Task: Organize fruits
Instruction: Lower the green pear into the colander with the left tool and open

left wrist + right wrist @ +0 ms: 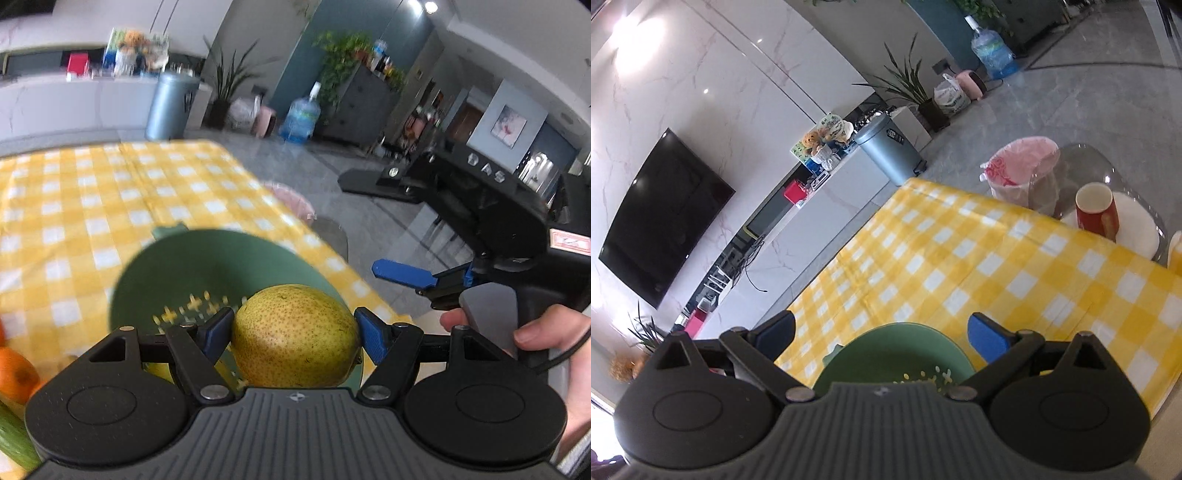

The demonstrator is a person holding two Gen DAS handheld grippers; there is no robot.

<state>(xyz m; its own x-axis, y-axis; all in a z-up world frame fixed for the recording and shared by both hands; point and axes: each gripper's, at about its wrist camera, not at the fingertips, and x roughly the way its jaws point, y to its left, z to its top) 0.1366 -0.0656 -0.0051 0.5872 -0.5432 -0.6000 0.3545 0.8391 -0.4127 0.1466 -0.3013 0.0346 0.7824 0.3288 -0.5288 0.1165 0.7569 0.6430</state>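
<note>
Two blue pads of the left gripper (295, 332) press on either flank of a speckled yellow-green pear (295, 336), so its jaws are closed on the fruit at about the pear's width, the pear filling the lower centre of the left wrist frame. Its long axis seems to run roughly across the jaws, though the near end is hidden by the gripper body. Directly behind and below the pear lies the green colander (207, 273), its slotted floor showing at centre frame, on the yellow-checked worktop (110, 199). The right gripper (882, 332) hangs with jaws wide apart and empty, above the same colander (886, 354). Oranges (14, 373) sit at the lower left edge. Judging from this, the left hand is nearer for dropping the pear forward into the colander.
</note>
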